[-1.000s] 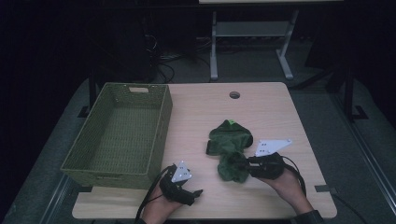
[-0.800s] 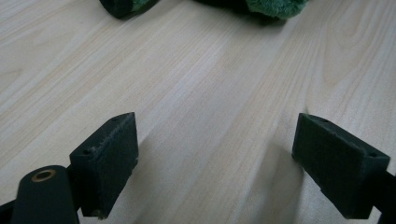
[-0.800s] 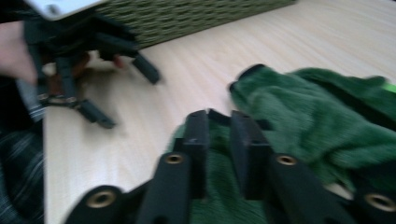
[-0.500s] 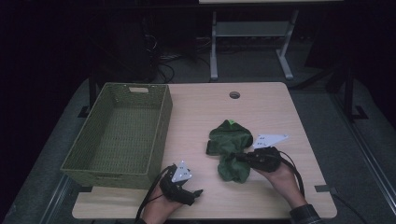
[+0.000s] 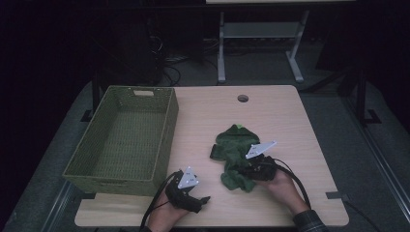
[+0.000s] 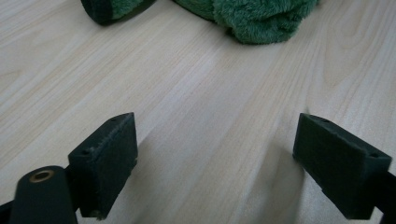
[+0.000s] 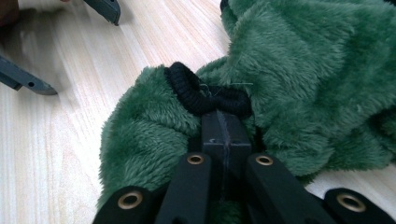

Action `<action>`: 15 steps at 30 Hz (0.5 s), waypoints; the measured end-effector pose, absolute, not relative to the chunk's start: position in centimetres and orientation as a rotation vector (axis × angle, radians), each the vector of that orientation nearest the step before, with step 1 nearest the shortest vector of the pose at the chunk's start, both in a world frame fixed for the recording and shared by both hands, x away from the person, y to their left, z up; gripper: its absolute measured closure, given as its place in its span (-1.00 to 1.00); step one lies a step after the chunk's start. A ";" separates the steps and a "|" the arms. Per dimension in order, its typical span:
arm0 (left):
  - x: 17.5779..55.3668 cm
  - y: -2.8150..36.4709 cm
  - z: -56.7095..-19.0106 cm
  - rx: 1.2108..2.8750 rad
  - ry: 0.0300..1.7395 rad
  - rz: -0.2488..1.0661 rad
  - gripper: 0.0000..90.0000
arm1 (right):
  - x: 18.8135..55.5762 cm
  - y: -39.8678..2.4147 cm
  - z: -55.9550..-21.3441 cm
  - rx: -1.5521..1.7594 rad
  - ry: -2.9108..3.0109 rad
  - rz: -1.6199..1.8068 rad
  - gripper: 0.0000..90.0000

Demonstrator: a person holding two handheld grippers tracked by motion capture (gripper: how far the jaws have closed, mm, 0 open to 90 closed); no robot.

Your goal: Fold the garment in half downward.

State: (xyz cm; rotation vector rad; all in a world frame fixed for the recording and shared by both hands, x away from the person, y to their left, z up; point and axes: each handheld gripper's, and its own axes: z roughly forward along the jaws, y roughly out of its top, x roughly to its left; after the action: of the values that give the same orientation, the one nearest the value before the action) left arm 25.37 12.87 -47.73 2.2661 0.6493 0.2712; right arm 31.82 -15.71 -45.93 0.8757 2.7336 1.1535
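Observation:
A green fleece garment (image 5: 235, 147) lies crumpled on the wooden table (image 5: 270, 111), right of centre. My right gripper (image 5: 241, 170) points left into its near lump. In the right gripper view the jaws (image 7: 224, 122) are pressed together, buried in the fleece (image 7: 317, 70), with the black ribbed cuff (image 7: 205, 95) pinched at their tips. My left gripper (image 5: 200, 202) rests near the table's front edge, left of the garment. Its jaws (image 6: 219, 140) stand wide apart over bare wood, with the fleece (image 6: 261, 18) farther off.
A green woven basket (image 5: 171, 116) with nothing in it stands on the left half of the table. A round cable hole (image 5: 242, 98) sits near the far edge. A metal frame (image 5: 261, 34) and cables stand on the dark floor beyond.
My right gripper has moved left and down into the garment's near lump, and its jaws have come together on the fleece. The left gripper has stayed where it was.

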 end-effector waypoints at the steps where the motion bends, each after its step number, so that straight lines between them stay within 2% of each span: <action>1: 25.4 12.8 -47.7 2.266 0.652 0.271 -0.72 | 31.8 -15.7 -45.9 0.877 2.733 1.154 1.00; 5: 25.7 12.6 -47.4 2.276 0.675 0.253 -0.72 | 31.7 -15.8 -45.5 0.864 2.715 1.160 0.97; 9: 26.2 12.4 -46.5 2.248 0.675 0.264 -0.71 | 31.6 -16.5 -44.4 0.869 2.676 1.195 0.75; 15: 27.6 11.7 -44.9 2.228 0.666 0.248 -0.71 | 31.8 -17.6 -43.2 0.885 2.635 1.225 0.59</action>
State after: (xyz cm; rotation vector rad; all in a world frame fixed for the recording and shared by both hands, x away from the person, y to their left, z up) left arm 27.63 11.66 -44.85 2.2277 0.6659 0.2483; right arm 31.78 -17.57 -43.21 0.8849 2.6348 1.2249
